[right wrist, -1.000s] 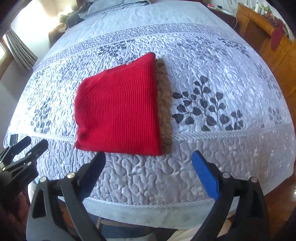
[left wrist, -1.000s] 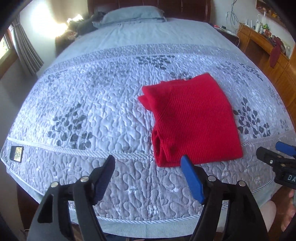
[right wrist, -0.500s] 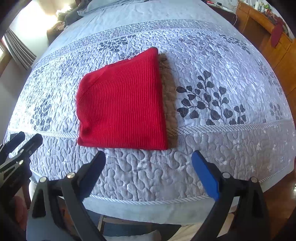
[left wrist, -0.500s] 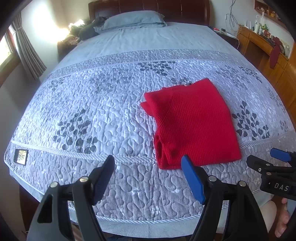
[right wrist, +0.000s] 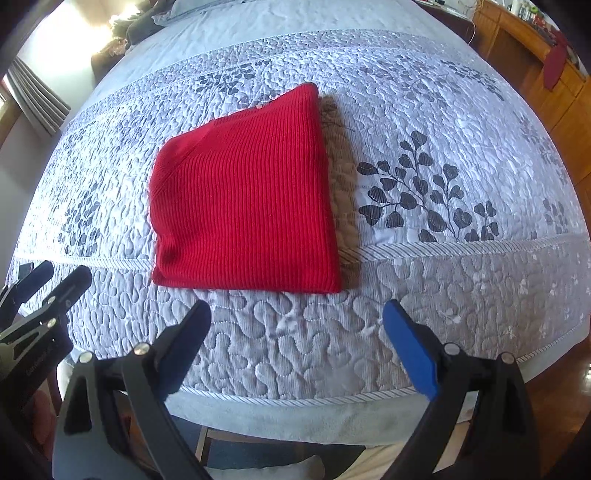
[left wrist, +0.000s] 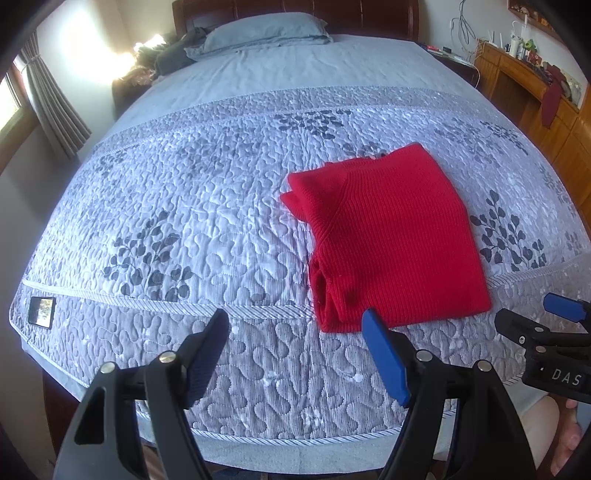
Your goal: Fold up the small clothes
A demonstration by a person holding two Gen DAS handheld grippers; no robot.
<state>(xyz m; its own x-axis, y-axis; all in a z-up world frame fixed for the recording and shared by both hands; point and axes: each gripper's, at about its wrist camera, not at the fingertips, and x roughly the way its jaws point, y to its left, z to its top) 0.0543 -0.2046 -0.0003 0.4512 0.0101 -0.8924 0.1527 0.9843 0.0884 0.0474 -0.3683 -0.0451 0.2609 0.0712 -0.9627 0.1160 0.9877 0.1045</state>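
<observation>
My left gripper [left wrist: 295,321] hangs over the near edge of the bed [left wrist: 258,369], jaws wide, nothing between them. Right gripper [right wrist: 295,314] same deal: wide, empty, over the quilt hem. Just ahead of both, the red sweater [right wrist: 243,199] lies folded flat on the quilt, up and to the right of the left gripper, up and a bit left of the right one. Farther off, a pillow [left wrist: 266,31] by the headboard.

Folded red sweater [left wrist: 391,236]: bare quilt [left wrist: 184,221] lies open on every side. Small dark device [left wrist: 41,312] far left, at the quilt's corner. Pillow [left wrist: 266,31] well beyond.
</observation>
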